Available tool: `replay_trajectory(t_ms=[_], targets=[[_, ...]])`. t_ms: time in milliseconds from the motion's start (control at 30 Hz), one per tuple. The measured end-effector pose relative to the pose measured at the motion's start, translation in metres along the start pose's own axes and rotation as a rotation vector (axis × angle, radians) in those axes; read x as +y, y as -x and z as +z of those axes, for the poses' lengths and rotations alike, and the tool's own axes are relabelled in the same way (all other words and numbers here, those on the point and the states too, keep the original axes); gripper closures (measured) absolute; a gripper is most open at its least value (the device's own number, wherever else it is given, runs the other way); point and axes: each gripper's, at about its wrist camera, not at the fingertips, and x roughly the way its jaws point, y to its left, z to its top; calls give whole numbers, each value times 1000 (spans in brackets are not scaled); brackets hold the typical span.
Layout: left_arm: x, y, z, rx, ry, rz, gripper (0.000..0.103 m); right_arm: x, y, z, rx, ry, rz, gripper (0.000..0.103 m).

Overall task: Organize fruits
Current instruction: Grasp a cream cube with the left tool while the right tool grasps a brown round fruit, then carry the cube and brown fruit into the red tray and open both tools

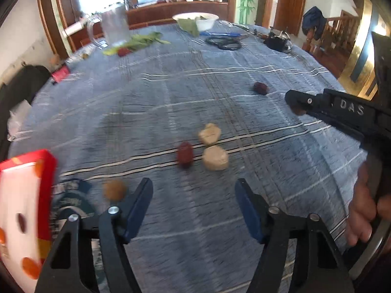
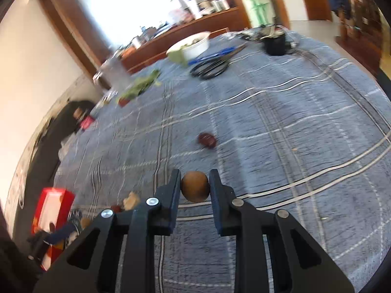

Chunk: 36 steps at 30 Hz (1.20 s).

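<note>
Right gripper (image 2: 195, 190) pinches a small round brown fruit (image 2: 195, 190) at its widest middle, lifted above the blue striped tablecloth (image 2: 281, 146) (light, firm, likely to roll); left gripper (image 1: 193, 204) hangs open near a dark red date (image 1: 185, 154)

A blue plaid cloth (image 1: 195, 92) covers the tabletop. At the far end stand a white bowl (image 1: 204, 22) with green leaves, black scissors (image 1: 223, 42) and a blue pen (image 1: 220, 34). A clear pitcher (image 1: 114, 25) stands far left.
</note>
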Motion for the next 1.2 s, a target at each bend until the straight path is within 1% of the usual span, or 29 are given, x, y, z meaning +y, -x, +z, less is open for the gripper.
replay_trajectory(t_ms=[67, 133, 200, 267, 300, 333, 433, 500, 533, 567, 767, 833, 1033, 1100, 1200], targets=[[-6, -5, 3, 10, 5, -4, 44, -4, 1, 2, 2, -27, 14, 78], [-12, -8, 6, 4, -1, -13, 44, -4, 1, 2, 5, -35, 16, 78], [-14, -13, 9, 9, 7, 1, 44, -5, 2, 3, 7, -44, 30, 78], [-14, -18, 11, 10, 13, -3, 46, -5, 2, 4, 5, -47, 43, 78], [-14, -20, 12, 13, 15, 0, 50, -4, 3, 3, 4, -48, 48, 78], [-14, -23, 14, 15, 17, 0, 52, -4, 3, 3, 6, -48, 54, 78], [-13, -25, 18, -8, 14, 1, 58, -4, 4, 2, 11, -48, 67, 78], [-12, -25, 18, -19, 12, 1, 70, -4, 4, 2, 12, -49, 70, 78], [-12, -25, 18, -25, 5, -1, 73, -4, 3, 2, 13, -50, 72, 78], [-13, -25, 18, -30, -5, -4, 79, -4, 3, 2, 14, -50, 72, 78], [-14, -20, 13, -37, -25, 2, 79, -4, 3, 1, 12, -45, 67, 78], [-12, -12, 9, -48, -23, 1, 79, -4, 2, 1, 12, -42, 66, 78], [8, 32, -6, -117, 1, 17, 79, -2, 2, 1, -6, -17, 56, 78], [20, 49, -13, -145, 16, 41, 79, -1, 2, 0, -9, -9, 55, 78], [49, 74, -25, -172, 67, 83, 79, 2, 3, -1, -29, 17, 42, 78]])
